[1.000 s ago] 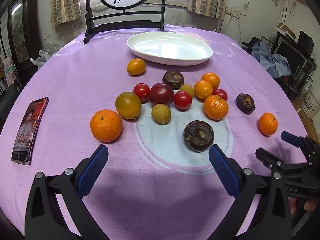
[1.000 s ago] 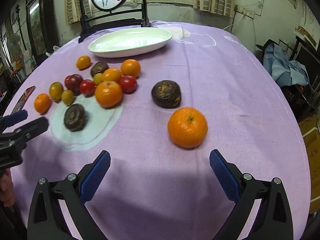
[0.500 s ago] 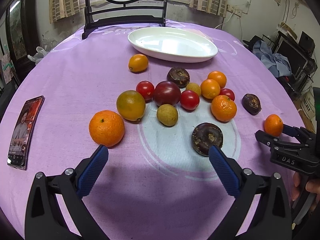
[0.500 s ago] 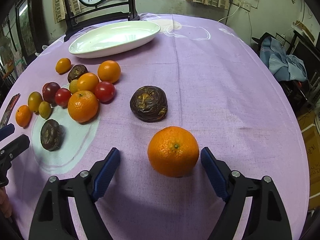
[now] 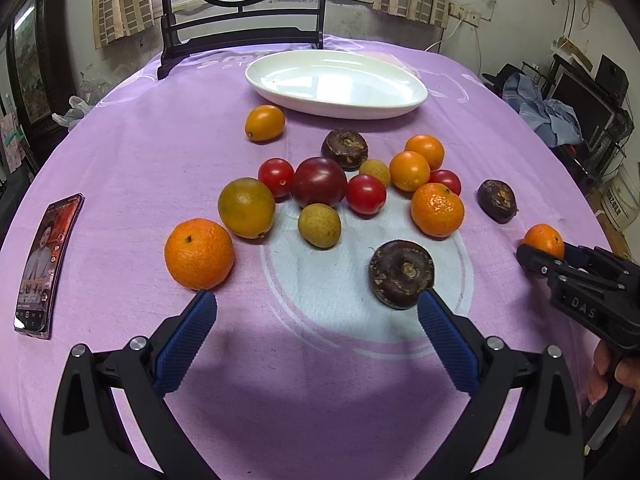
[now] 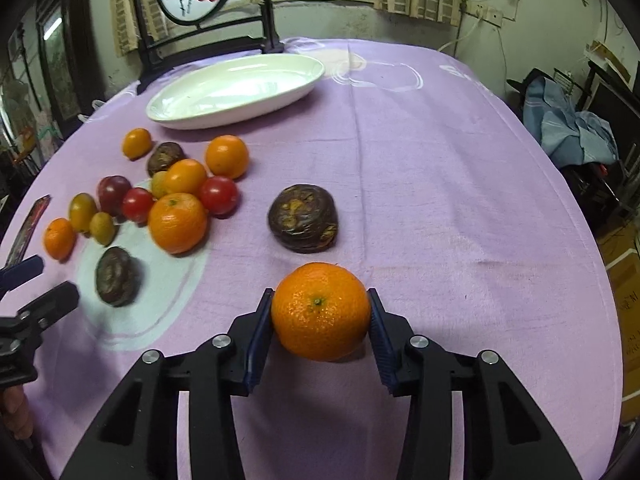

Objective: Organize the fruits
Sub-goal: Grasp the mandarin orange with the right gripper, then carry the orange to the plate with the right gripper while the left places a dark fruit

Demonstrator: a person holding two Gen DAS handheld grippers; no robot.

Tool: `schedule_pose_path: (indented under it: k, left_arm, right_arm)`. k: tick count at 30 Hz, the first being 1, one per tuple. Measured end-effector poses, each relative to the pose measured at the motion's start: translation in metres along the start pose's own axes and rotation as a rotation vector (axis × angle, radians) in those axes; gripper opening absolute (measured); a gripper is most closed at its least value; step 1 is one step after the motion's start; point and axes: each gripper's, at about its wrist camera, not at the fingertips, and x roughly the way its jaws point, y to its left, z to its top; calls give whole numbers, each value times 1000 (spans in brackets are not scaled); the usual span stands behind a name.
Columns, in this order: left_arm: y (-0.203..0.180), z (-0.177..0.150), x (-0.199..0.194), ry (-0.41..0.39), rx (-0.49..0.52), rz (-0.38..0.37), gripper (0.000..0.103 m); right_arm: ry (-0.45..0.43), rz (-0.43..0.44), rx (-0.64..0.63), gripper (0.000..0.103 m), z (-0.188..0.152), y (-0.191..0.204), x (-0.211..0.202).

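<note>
1. Right claw [image 6: 320, 314] is closing, pads touching both sides of the tangerine [image 6: 320, 311] on the near right tabletop [image 6: 460, 200]; the fruit's underside is hidden.
2. Left claw [image 5: 316, 312] stands wide apart, gripping nothing.
3. In the left view, the right claw covers part of that tangerine.
4. The white plate [image 5: 336, 82] sits far back.

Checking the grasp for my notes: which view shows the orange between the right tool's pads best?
The right wrist view: the orange sits close and whole between the closing right tool. The left wrist view shows it small, partly hidden behind that tool.
</note>
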Motion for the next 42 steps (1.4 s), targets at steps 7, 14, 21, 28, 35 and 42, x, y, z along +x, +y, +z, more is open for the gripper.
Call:
schedule_pose_path:
  k: [7,14,21,28,35,42]
  left_arm:
    - [-24,-1,18,55,13,-14,99]
    - [-48,5,34,63,48,40,81]
    - [-59,11,34,34,84,41,43]
    - [-43,10,8,32,102,-38,43]
    - [-26,73,-27,-88,132,-45,43]
    - [-8,173,32,-83,54,10,43]
  right_arm:
    - [-29,66,-29,45,-14,3,-20]
    - [-53,82,-6,45,-26,-14,-34]
    - [-56,100,-3,45,-31,-18,-35]
    - [-68,123,-37,45,-25,-5,-40]
    - [-170,172,-105,45,32,20,-60]
    - [-199,130,-156,45,121,46,-12]
